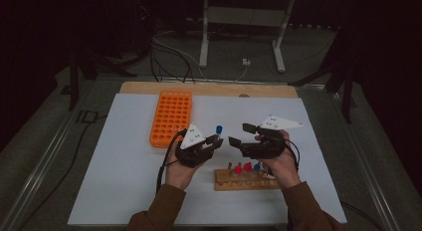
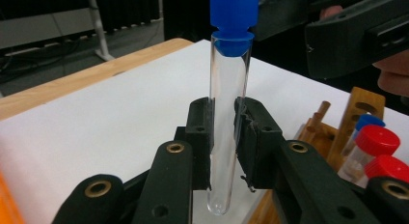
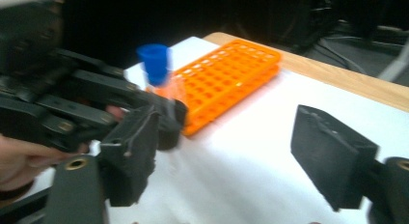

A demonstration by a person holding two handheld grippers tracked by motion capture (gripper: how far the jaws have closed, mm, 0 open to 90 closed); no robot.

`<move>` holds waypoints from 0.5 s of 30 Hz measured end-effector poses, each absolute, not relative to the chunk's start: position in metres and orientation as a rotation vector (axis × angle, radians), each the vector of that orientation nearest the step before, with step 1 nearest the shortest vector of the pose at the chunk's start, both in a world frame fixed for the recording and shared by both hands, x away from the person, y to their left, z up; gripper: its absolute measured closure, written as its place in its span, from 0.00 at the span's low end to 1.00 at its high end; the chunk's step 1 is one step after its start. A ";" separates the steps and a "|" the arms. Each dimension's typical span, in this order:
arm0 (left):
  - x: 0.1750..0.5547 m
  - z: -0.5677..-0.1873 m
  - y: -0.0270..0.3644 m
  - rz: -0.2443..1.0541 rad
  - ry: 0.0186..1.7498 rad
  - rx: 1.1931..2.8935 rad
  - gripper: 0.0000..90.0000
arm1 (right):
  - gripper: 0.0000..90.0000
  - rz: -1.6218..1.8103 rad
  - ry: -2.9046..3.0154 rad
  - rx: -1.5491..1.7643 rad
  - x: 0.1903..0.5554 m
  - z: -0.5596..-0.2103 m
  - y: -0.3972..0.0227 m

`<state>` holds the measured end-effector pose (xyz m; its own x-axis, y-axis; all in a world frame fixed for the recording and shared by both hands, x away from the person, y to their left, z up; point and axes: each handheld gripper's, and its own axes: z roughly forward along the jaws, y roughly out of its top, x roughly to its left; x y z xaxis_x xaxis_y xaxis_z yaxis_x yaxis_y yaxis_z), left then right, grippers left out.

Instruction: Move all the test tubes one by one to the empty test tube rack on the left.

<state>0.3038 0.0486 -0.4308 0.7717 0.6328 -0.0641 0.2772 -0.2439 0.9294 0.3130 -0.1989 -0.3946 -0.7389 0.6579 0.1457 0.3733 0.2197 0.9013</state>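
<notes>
A clear test tube with a blue cap [image 2: 228, 118] stands upright between the pads of my left gripper [image 2: 224, 137], which is shut on its lower half. In the high view the left gripper [image 1: 215, 140] holds the tube [image 1: 219, 129] above the white mat, just left of my right gripper [image 1: 241, 134]. The right gripper [image 3: 231, 156] is open with nothing between its pads, and it faces the blue-capped tube [image 3: 155, 64] from a short gap away. Its jaws also loom at the top right of the left gripper view.
A wooden rack [image 1: 246, 180] with red-capped and blue-capped tubes [image 2: 381, 142] sits on the mat near the front, under the right hand. An orange tube rack [image 1: 171, 116] lies at the back left of the white mat [image 1: 124, 166]. A wooden board edges the mat's far side.
</notes>
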 end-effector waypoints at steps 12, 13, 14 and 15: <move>0.305 -0.427 0.080 0.437 0.766 1.787 0.85 | 0.04 1.409 2.115 1.066 0.308 -0.405 -0.222; 0.305 -0.426 0.083 0.441 0.773 1.783 0.85 | 0.03 1.405 2.104 1.071 0.308 -0.405 -0.224; 0.305 -0.426 0.085 0.445 0.775 1.781 0.85 | 0.03 1.404 2.094 1.072 0.307 -0.406 -0.227; 0.305 -0.425 0.088 0.451 0.781 1.779 0.85 | 0.02 1.398 2.092 1.075 0.306 -0.406 -0.228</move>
<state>0.3048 0.0880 -0.4251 0.7115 0.6990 -0.0720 0.2862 -0.1947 0.9382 0.3063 -0.2283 -0.4062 -0.6227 0.7779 0.0841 0.3752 0.2025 0.9046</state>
